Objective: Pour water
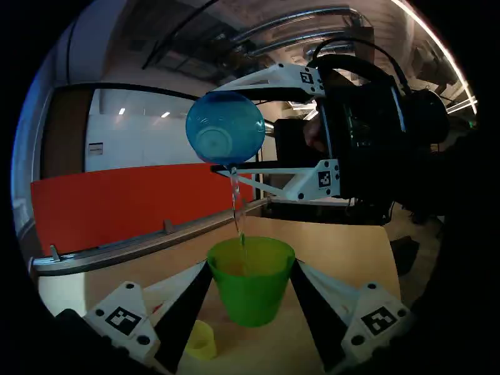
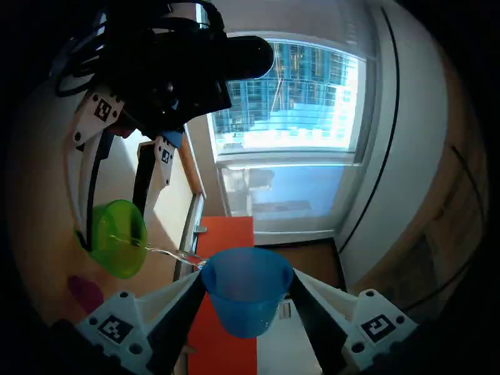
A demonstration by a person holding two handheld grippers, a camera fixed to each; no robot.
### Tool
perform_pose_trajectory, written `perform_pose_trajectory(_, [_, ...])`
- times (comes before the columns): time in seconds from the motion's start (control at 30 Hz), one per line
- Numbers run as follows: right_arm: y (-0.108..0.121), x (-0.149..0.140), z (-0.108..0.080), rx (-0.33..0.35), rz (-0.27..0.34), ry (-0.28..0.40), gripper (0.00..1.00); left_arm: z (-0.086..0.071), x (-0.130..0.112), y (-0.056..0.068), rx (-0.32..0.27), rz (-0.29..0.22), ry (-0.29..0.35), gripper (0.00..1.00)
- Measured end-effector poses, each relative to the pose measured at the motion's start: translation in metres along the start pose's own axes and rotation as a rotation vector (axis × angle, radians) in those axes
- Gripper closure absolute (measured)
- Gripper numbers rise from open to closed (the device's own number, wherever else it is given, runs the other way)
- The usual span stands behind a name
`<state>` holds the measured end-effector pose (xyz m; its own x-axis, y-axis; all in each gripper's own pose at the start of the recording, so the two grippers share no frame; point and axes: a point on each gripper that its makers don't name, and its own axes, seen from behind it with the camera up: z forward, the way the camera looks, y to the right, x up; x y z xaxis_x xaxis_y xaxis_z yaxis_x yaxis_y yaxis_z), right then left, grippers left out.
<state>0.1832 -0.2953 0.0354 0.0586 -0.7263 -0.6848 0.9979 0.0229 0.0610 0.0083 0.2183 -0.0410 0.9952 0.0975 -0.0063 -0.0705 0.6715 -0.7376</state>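
Tilting sideways, translucent blue cup [image 1: 225,127] streams water [image 1: 236,200] into green cup [image 1: 251,287].

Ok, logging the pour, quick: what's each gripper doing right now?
Left gripper: shut on the green cup, held upright.
Right gripper: shut on the blue cup, tipped and pouring.

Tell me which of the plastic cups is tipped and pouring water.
The translucent blue plastic cup: tilted, water streaming from its rim into the upright green plastic cup; the small yellow cup stands aside.
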Motion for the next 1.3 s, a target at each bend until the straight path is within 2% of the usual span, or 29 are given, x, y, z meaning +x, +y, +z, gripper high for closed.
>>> perform_pose_trajectory(0.87, [0.006, 0.029, 0.000, -0.029, -0.168, 0.012, 0.09, 0.002, 0.002, -0.004, 0.006, -0.010, 0.010, 0.14])
perform_pose_trajectory(1.17, [0.006, 0.033, -0.003, -0.033, -0.163, 0.021, 0.09, 0.001, 0.004, -0.002, 0.004, -0.012, 0.015, 0.14])
perform_pose_trajectory(1.3, [0.004, 0.029, -0.004, -0.028, -0.134, 0.021, 0.09, 0.001, 0.005, -0.002, 0.005, -0.010, 0.015, 0.14])
